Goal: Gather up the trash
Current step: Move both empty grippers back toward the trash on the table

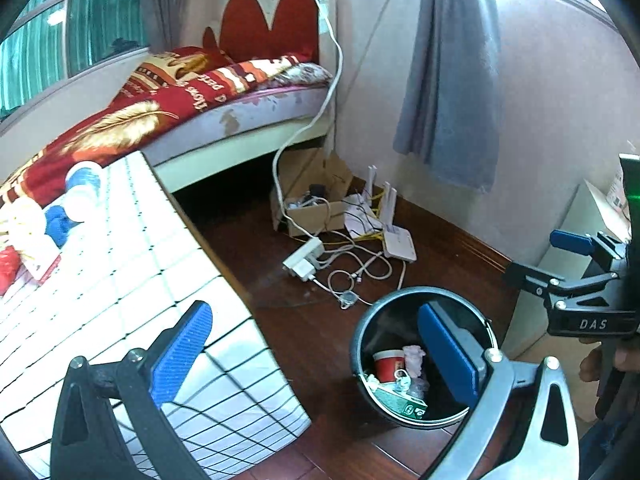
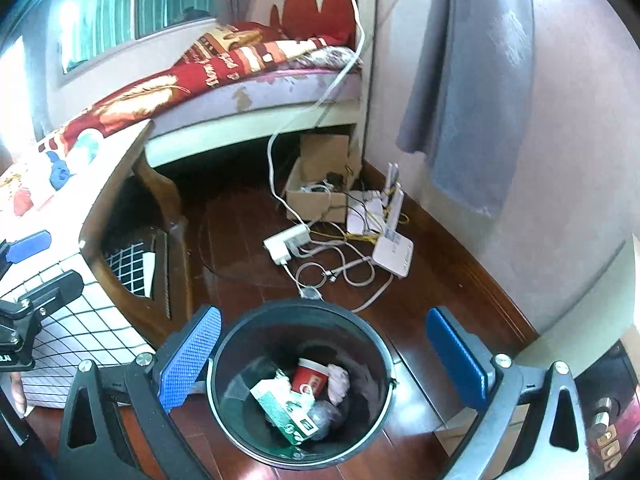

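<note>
A black round trash bin [image 2: 256, 336] stands on the wood floor, directly below my right gripper [image 2: 324, 364], which is open and empty. Inside lie a red paper cup [image 2: 310, 378], a green-and-white carton [image 2: 280, 412], a crumpled tissue [image 2: 339, 380] and clear wrapping. In the left wrist view the bin [image 1: 380, 320] sits behind the right finger of my left gripper [image 1: 316, 356], also open and empty, hovering beside the table's corner. A blue-and-white cup [image 1: 82, 184] and red packets [image 1: 10, 266] lie on the table's far end. Each gripper shows in the other's view: right gripper [image 1: 548, 258], left gripper [image 2: 40, 266].
The table [image 1: 120, 280] wears a white grid cloth that hangs over its edge. Behind it is a bed [image 1: 240, 120] with a red blanket. On the floor lie a cardboard box [image 1: 316, 208], a power strip [image 1: 304, 258], a router [image 1: 398, 242] and loose cables. A white cabinet [image 1: 568, 240] stands right.
</note>
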A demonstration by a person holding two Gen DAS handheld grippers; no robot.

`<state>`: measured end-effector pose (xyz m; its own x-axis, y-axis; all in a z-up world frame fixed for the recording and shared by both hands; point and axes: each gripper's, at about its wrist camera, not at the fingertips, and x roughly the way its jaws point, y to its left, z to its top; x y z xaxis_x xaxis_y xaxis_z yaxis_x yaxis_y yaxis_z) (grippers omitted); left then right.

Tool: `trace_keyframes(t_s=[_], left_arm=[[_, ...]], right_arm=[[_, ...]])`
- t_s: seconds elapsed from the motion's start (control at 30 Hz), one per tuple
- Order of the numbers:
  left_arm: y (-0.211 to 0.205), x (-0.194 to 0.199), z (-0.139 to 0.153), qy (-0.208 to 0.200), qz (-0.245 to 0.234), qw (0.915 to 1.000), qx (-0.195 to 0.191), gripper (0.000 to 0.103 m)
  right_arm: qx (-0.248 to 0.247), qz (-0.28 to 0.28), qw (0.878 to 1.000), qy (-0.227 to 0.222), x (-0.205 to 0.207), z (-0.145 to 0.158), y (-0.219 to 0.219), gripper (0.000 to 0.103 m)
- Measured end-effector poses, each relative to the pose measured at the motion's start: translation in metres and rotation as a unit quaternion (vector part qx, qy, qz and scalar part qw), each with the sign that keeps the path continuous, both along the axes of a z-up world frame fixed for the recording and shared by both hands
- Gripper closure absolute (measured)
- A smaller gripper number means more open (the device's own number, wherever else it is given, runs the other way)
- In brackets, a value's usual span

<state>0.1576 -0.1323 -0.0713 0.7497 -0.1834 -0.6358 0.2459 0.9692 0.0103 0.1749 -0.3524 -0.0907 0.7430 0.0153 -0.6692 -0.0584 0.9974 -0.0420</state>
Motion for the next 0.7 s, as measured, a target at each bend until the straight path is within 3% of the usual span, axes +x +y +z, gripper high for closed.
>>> trace_keyframes(t_s=[0.4, 0.7], left_arm=[[0.063, -0.016, 0.021, -0.028, 0.056, 0.998, -0.004, 0.0], [0.142, -0.036, 0.032, -0.044, 0.128, 0.9908, -0.01, 0.0]], right_arm=[[0.0, 0.062, 0.998, -0.023, 0.003, 0.023, 0.07, 0.0], [0.016, 0.131, 0.99, -0.046, 0.013, 0.043, 0.145, 0.0]])
